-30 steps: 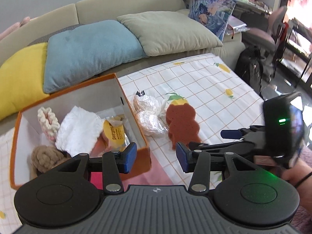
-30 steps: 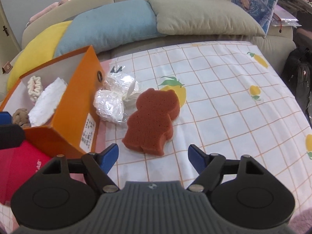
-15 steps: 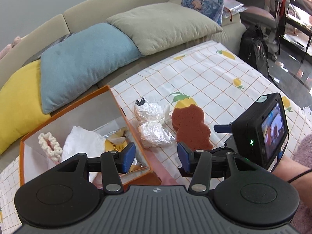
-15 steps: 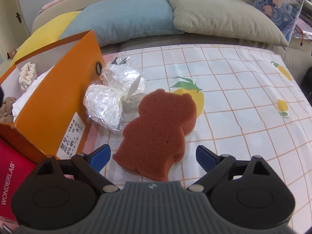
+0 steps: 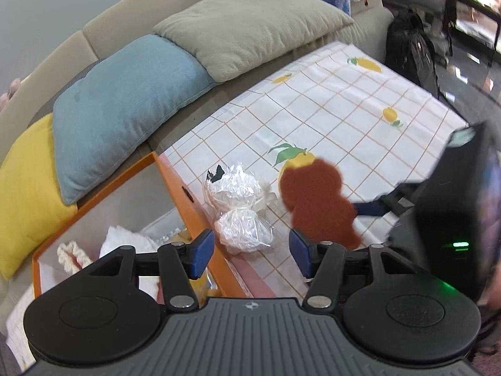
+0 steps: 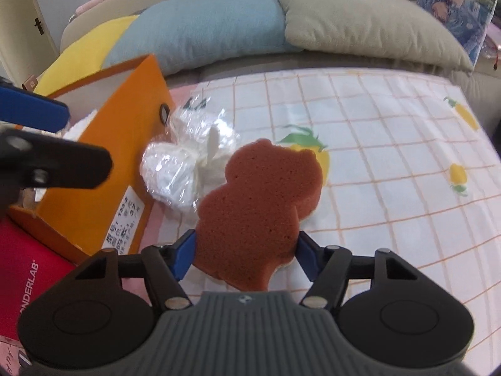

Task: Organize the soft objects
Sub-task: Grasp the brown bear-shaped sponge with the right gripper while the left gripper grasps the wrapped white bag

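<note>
A brown bear-shaped sponge (image 6: 260, 206) lies on the checked tablecloth; it also shows in the left wrist view (image 5: 316, 203). My right gripper (image 6: 245, 252) has its blue pads against both sides of the sponge's lower end. A clear-wrapped white bundle (image 6: 184, 163) lies between the sponge and the orange box (image 6: 103, 169). My left gripper (image 5: 252, 252) is open and empty, above the box's right wall (image 5: 191, 210) and near the bundle (image 5: 241, 210). The box holds a white cloth (image 5: 125, 241) and a knitted cream piece (image 5: 73, 255).
Yellow (image 5: 25, 188), blue (image 5: 125, 106) and beige (image 5: 250, 28) cushions line the sofa behind the table. A red box (image 6: 28, 269) sits in front of the orange box. A black backpack (image 5: 416, 53) stands past the table's far right corner.
My right gripper has moved forward and closed in on the bear sponge. My left gripper has shifted right, from over the box to over its right wall.
</note>
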The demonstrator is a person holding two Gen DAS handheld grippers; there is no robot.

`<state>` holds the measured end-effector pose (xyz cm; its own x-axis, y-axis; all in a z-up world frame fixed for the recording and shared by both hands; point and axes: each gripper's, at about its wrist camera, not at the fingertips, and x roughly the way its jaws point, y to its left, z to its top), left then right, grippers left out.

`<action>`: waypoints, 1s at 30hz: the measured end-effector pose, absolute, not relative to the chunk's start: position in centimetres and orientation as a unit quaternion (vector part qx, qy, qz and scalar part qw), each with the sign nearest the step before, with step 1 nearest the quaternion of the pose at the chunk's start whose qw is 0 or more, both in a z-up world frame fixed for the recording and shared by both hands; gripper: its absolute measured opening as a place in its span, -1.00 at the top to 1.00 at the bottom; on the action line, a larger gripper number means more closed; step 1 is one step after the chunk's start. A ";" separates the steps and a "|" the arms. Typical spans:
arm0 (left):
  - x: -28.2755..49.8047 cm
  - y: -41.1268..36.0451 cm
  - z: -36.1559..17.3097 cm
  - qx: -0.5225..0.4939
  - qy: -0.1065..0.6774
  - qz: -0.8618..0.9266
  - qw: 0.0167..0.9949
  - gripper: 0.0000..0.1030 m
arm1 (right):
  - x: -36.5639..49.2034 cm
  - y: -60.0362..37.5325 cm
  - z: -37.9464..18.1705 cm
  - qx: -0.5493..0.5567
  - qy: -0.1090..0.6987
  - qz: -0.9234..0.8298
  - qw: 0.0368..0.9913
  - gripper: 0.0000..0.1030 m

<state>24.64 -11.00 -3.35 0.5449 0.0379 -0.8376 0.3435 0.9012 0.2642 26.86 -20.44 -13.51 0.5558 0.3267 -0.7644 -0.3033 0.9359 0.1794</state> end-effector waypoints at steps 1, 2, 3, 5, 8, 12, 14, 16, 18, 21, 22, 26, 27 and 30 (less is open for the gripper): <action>25.1 -11.2 -3.6 0.209 0.472 -0.091 0.852 -0.30 | 26.8 -20.7 -13.2 0.009 0.431 0.176 0.885 -0.28; 25.5 -11.4 -3.8 0.213 0.477 -0.092 0.848 -0.32 | 26.8 -21.1 -12.9 0.007 0.427 0.174 0.887 -0.28; 26.1 -11.5 -4.1 0.216 0.483 -0.091 0.844 -0.34 | 26.8 -21.5 -12.8 0.007 0.427 0.171 0.888 -0.28; 27.1 -12.0 -4.9 0.228 0.494 -0.090 0.834 -0.35 | 27.3 -22.4 -12.9 0.015 0.439 0.165 0.883 -0.28; 28.5 -12.7 -6.3 0.248 0.507 -0.090 0.821 -0.35 | 28.1 -23.7 -13.3 0.035 0.457 0.158 0.874 -0.28; 30.5 -13.7 -9.0 0.287 0.525 -0.081 0.797 -0.37 | 28.4 -25.1 -13.1 0.060 0.459 0.151 0.873 -0.29; 31.3 -13.8 -10.5 0.301 0.539 -0.073 0.783 -0.37 | 28.5 -25.4 -13.2 0.070 0.462 0.149 0.871 -0.29; 31.8 -13.7 -11.6 0.308 0.547 -0.064 0.775 -0.37 | 28.5 -25.6 -13.6 0.077 0.472 0.148 0.866 -0.29; 32.2 -13.7 -12.4 0.322 0.547 -0.054 0.771 -0.42 | 28.7 -25.5 -13.9 0.081 0.481 0.149 0.860 -0.29; 32.4 -13.9 -13.1 0.344 0.542 -0.052 0.765 -0.48 | 28.8 -25.5 -14.1 0.084 0.486 0.147 0.858 -0.29; 32.5 -14.1 -13.4 0.357 0.540 -0.050 0.761 -0.48 | 28.8 -25.5 -14.1 0.086 0.487 0.146 0.857 -0.29; 32.6 -14.5 -14.8 0.407 0.538 -0.044 0.737 -0.49 | 28.8 -25.3 -14.4 0.088 0.492 0.149 0.853 -0.29; 32.7 -14.5 -15.1 0.412 0.539 -0.043 0.733 -0.48 | 28.8 -25.3 -14.4 0.086 0.492 0.149 0.853 -0.29; 32.7 -14.6 -15.8 0.426 0.535 -0.035 0.729 -0.37 | 28.7 -25.2 -14.5 0.083 0.493 0.151 0.853 -0.29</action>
